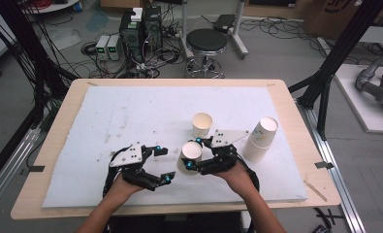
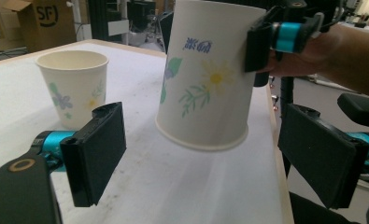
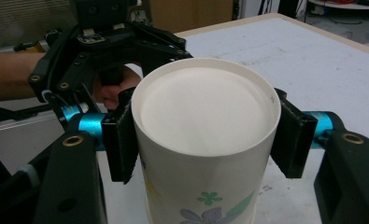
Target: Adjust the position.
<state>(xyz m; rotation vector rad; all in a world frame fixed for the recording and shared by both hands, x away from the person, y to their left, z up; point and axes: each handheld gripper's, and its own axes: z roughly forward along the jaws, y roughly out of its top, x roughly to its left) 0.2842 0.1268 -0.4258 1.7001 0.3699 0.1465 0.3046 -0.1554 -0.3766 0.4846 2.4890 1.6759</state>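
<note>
The left gripper (image 1: 161, 164) hovers low over the left half of the surface (image 1: 131, 111), jaws spread wide with nothing between them. In the left gripper view its flat black rectangular pads (image 2: 95, 151) frame the held cup from either side without touching it.

The right gripper (image 1: 195, 153) pinches an inverted paper cup (image 1: 190, 156) near its closed base. In the right gripper view the pads (image 3: 121, 135) press on opposite sides of the wall and the recessed round bottom (image 3: 203, 109) faces the camera. The rolled rim (image 2: 202, 140) hangs just clear of the surface.

Step in hand, as judged: the inverted cup is carried in mid-air, probably for a handover to the left gripper or for stacking. The next move calls for light, even pressure; thin paper walls dent easily.

An upright cup (image 1: 201, 124) stands just behind the held one. A stack of inverted cups (image 1: 260, 140) leans at the right.

Materials: tapered white paper cups with a printed flower pattern; white, matte, scuffed foam sheet on a pale wooden top.
</note>
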